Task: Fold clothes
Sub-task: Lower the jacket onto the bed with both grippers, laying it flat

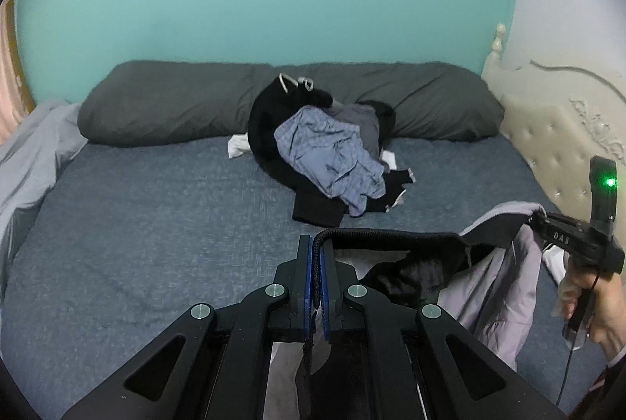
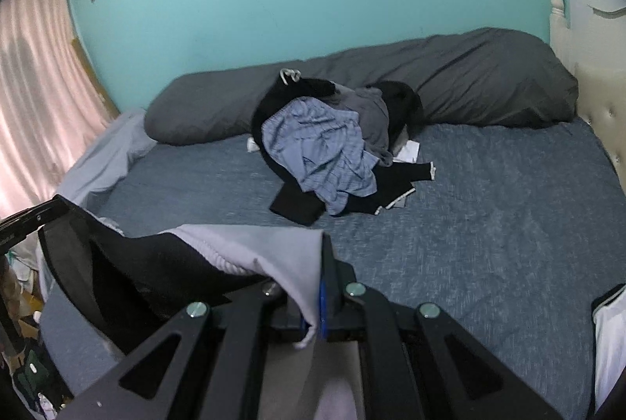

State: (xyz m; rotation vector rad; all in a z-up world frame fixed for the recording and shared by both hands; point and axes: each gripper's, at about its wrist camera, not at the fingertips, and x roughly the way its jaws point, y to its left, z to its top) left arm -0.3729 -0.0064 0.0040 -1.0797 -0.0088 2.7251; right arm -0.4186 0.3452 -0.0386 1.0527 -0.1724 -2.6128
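I hold one garment, light grey outside with a black lining and black ribbed edge (image 1: 391, 236), stretched between both grippers above the near edge of the bed. My left gripper (image 1: 316, 244) is shut on its black ribbed edge. My right gripper (image 2: 322, 263) is shut on its grey edge (image 2: 274, 248); it also shows in the left wrist view (image 1: 536, 218). The rest of the garment hangs down (image 1: 504, 295). A pile of clothes (image 1: 328, 150), with a blue-grey striped piece on black ones, lies mid-bed near the pillows (image 2: 324, 150).
A blue-grey sheet (image 1: 156, 224) covers the bed. Long dark grey pillows (image 1: 164, 103) lie along the turquoise wall. A cream tufted headboard (image 1: 555, 146) stands at right. A light grey blanket (image 1: 27, 162) and pink curtain (image 2: 31, 87) are at left.
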